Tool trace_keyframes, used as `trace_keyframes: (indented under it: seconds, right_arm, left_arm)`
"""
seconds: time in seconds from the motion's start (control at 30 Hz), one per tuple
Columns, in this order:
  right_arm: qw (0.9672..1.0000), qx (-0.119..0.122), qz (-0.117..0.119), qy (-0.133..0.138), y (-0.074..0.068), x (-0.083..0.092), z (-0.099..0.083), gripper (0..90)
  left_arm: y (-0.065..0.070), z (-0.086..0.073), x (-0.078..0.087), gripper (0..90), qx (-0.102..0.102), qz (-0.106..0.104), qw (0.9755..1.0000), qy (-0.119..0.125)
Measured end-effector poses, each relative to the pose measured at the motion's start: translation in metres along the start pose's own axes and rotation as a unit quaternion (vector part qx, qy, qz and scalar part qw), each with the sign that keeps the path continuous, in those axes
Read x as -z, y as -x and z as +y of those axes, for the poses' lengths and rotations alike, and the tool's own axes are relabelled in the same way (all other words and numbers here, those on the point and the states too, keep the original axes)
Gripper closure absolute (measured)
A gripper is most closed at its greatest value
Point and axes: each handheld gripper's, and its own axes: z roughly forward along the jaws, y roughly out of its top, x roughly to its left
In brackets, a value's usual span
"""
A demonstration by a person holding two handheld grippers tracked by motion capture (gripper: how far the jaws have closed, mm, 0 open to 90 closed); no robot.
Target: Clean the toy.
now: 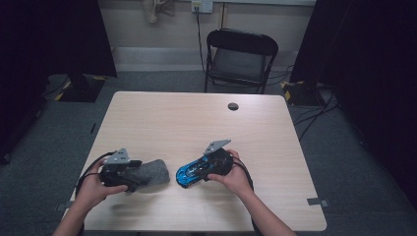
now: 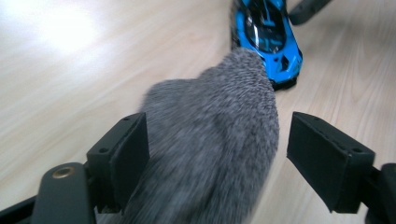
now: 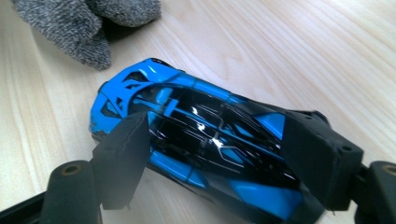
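1. The right tongs [image 3: 215,154] are gripping the blue toy car [image 3: 201,140] across its sides, steadying it on the worktop [image 1: 196,118].
2. The left tongs [image 2: 217,149] are standing released around the grey sock [image 2: 210,140], lying at nine o'clock of the car.

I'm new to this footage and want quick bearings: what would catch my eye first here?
The bright blue toy car stands out on the pale wooden table, at its near edge, clamped across its body by the right claw. Just to its left lies a fuzzy grey sock, its tip close to the car's nose; the left claw stands open around it, pads clear of the fabric.
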Motion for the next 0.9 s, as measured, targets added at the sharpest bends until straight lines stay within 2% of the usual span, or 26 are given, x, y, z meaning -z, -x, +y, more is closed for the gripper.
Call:
trace_keyframes:
  seconds: [0.1, 0.23, 0.3, 0.4, 0.43, 0.5, 0.6, 0.63, 0.7, 0.83, 0.9]
  right_arm:
    - [1.0, 0.002, 0.003, 0.001, 0.0, -0.002, 0.003, 24.1]
    - [0.9999, 0.006, 0.008, 0.004, 0.0, -0.005, 0.005, 24.2]
    - [0.9999, 0.009, 0.005, 0.003, -0.001, -0.007, 0.004, 24.3]
    - [0.9999, 0.011, -0.002, 0.005, -0.001, -0.01, 0.001, 21.4]
    - [0.9999, 0.009, -0.001, 0.007, -0.001, -0.011, 0.001, 20.9]
    - [0.9998, 0.018, -0.005, 0.002, -0.003, -0.012, 0.001, 19.2]
    - [0.9991, 0.039, -0.014, -0.008, -0.008, -0.013, 0.003, 18.5]
    - [0.999, 0.04, -0.015, -0.009, -0.008, -0.013, 0.003, 19.0]
    - [0.9993, 0.035, -0.01, -0.005, -0.008, -0.012, 0.004, 20.8]
    - [0.9993, 0.034, -0.01, 0.009, -0.008, -0.009, 0.008, 21.1]
    - [0.9994, 0.033, -0.009, 0.009, -0.008, -0.01, 0.009, 21.0]
  left_arm:
    - [0.003, 0.002, -0.016, 19.6, -0.01, -0.009, 0.9998, -0.015]
    - [0.003, 0.0, -0.028, 21.8, -0.005, -0.008, 0.9994, -0.034]
    - [0.003, -0.002, -0.032, 25.0, 0.005, -0.006, 0.9994, -0.035]
    - [0.005, -0.003, -0.035, 34.4, -0.004, 0.002, 0.9987, -0.05]
    - [0.006, -0.003, -0.036, 34.7, -0.006, 0.001, 0.9986, -0.053]
    - [0.008, -0.003, -0.037, 40.8, -0.004, 0.005, 0.9984, -0.056]
    - [0.009, -0.001, -0.035, 56.9, 0.01, 0.005, 0.9978, -0.065]
    - [0.01, 0.0, -0.034, 62.0, 0.015, 0.003, 0.9977, -0.066]
    - [0.011, 0.005, -0.03, 68.3, 0.008, -0.004, 0.9977, -0.068]
    - [0.016, 0.016, -0.019, 72.7, 0.018, -0.026, 0.9981, -0.053]
    - [0.023, 0.02, -0.018, 72.9, 0.012, -0.036, 0.9981, -0.049]
